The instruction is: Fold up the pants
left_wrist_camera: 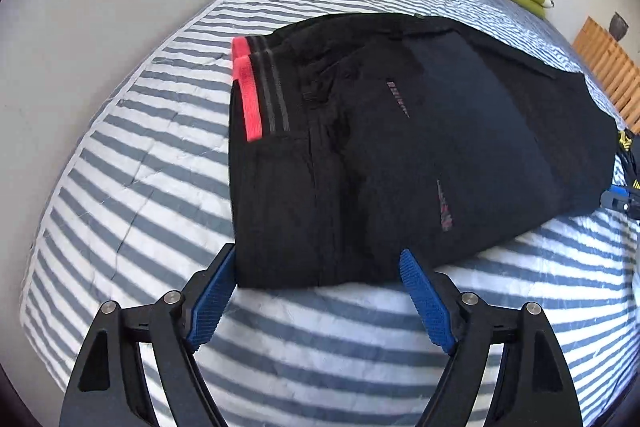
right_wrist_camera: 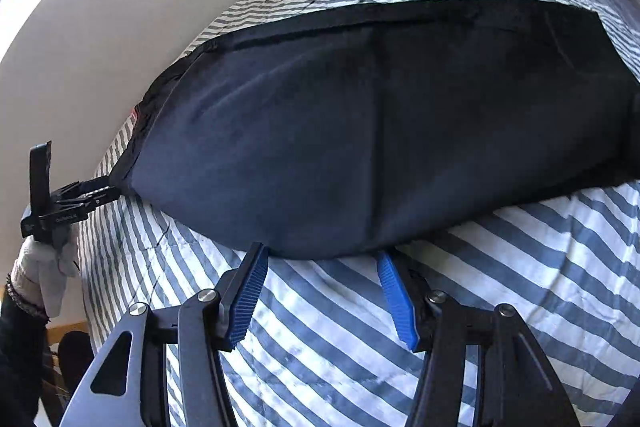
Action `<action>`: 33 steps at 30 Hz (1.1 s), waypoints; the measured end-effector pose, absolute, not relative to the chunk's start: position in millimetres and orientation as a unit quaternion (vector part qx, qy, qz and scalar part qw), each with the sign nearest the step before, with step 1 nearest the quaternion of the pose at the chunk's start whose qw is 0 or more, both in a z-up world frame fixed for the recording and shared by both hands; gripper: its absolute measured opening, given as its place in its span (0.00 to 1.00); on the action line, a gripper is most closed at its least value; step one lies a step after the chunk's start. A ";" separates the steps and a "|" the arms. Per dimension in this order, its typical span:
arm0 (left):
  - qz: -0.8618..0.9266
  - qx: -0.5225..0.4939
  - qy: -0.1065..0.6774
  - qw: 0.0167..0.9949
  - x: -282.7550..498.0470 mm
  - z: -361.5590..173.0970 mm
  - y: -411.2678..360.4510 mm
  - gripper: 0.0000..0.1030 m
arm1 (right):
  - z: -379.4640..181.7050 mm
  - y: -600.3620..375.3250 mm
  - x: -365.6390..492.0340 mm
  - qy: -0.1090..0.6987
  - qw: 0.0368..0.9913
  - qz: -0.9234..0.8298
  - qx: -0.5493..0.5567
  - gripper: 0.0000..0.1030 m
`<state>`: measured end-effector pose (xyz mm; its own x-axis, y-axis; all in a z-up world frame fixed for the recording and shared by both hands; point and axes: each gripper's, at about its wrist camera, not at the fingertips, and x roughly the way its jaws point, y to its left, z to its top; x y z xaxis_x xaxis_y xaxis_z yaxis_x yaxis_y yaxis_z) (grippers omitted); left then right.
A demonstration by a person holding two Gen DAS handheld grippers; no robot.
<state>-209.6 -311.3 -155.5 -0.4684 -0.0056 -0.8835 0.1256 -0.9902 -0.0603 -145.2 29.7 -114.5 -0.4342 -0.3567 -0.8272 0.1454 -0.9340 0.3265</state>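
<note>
Pants (left_wrist_camera: 400,147) on bed (left_wrist_camera: 140,167)

The left gripper (left_wrist_camera: 318,259) is pointing steeply downward with its jaws standing wide apart, the blue pads (left_wrist_camera: 426,301) pressing on nothing. In the right wrist view the same gripper is showing small at the far left edge, carried by a gloved hand (right_wrist_camera: 42,267) with a beaded band at the wrist and a dark sleeve below. The right gripper (right_wrist_camera: 322,255) is also angling down, its jaws parted to a moderate gap, its ribbed blue fingers (right_wrist_camera: 248,301) gripping nothing.
</note>
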 end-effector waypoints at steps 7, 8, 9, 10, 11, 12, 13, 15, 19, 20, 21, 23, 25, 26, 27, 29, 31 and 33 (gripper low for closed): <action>-0.870 0.477 0.104 0.068 -238.3 -125.6 -344.0 0.08 | -92.4 20.4 -168.2 -0.090 0.146 -0.853 0.493 0.10; -0.872 0.471 0.120 0.061 -238.8 -122.0 -349.7 0.08 | -87.7 24.9 -170.1 -0.105 0.148 -0.855 0.485 0.08; -0.871 0.470 0.128 0.057 -238.8 -120.9 -353.6 0.11 | -84.1 28.7 -171.3 -0.117 0.150 -0.856 0.481 0.07; -0.868 0.475 0.131 0.055 -236.9 -122.2 -355.4 0.15 | -82.2 31.1 -172.2 -0.125 0.153 -0.856 0.479 0.07; -0.866 0.479 0.131 0.056 -237.5 -124.1 -356.7 0.32 | -81.1 32.5 -170.9 -0.129 0.158 -0.856 0.476 0.07; -0.864 0.483 0.132 0.051 -233.8 -127.0 -355.7 0.60 | -81.7 32.0 -169.0 -0.127 0.162 -0.853 0.479 0.08; -0.864 0.485 0.131 0.040 -229.3 -130.0 -353.2 0.71 | -84.9 31.4 -168.3 -0.125 0.162 -0.848 0.489 0.09; -0.865 0.485 0.122 0.026 -221.7 -136.3 -346.3 0.82 | -93.3 33.0 -164.8 -0.134 0.173 -0.832 0.510 0.23; -0.853 0.510 0.110 0.014 -217.5 -157.1 -326.7 0.82 | -102.6 22.6 -149.7 -0.120 0.191 -0.833 0.505 0.48; -0.853 0.511 0.106 0.017 -220.5 -162.1 -322.0 0.82 | -105.4 17.8 -149.2 -0.118 0.197 -0.831 0.507 0.49; -0.855 0.508 0.102 0.019 -225.0 -165.7 -318.0 0.75 | -107.5 10.8 -150.8 -0.110 0.198 -0.831 0.508 0.49; -0.859 0.501 0.106 0.025 -231.4 -164.2 -316.8 0.52 | -109.0 -9.0 -157.2 -0.074 0.193 -0.839 0.504 0.49; -0.858 0.496 0.130 0.021 -237.1 -157.6 -322.3 0.23 | -110.3 -25.1 -166.2 -0.043 0.192 -0.845 0.498 0.50; -0.857 0.497 0.135 0.020 -238.2 -155.5 -323.6 0.23 | -110.9 -30.4 -170.4 -0.034 0.189 -0.845 0.499 0.44; -0.857 0.498 0.131 0.019 -237.9 -152.1 -323.1 0.23 | -112.0 -32.5 -173.5 -0.026 0.180 -0.844 0.505 0.14; -0.863 0.493 0.111 0.018 -234.0 -142.1 -317.5 0.22 | -106.5 -31.7 -177.6 -0.040 0.178 -0.839 0.512 0.04; -0.866 0.487 0.111 0.007 -223.8 -130.9 -315.8 0.22 | -90.0 -26.4 -173.6 -0.052 0.188 -0.841 0.504 0.03; -0.866 0.485 0.124 -0.006 -208.6 -120.3 -313.8 0.22 | -74.2 -19.3 -165.2 -0.056 0.198 -0.838 0.505 0.02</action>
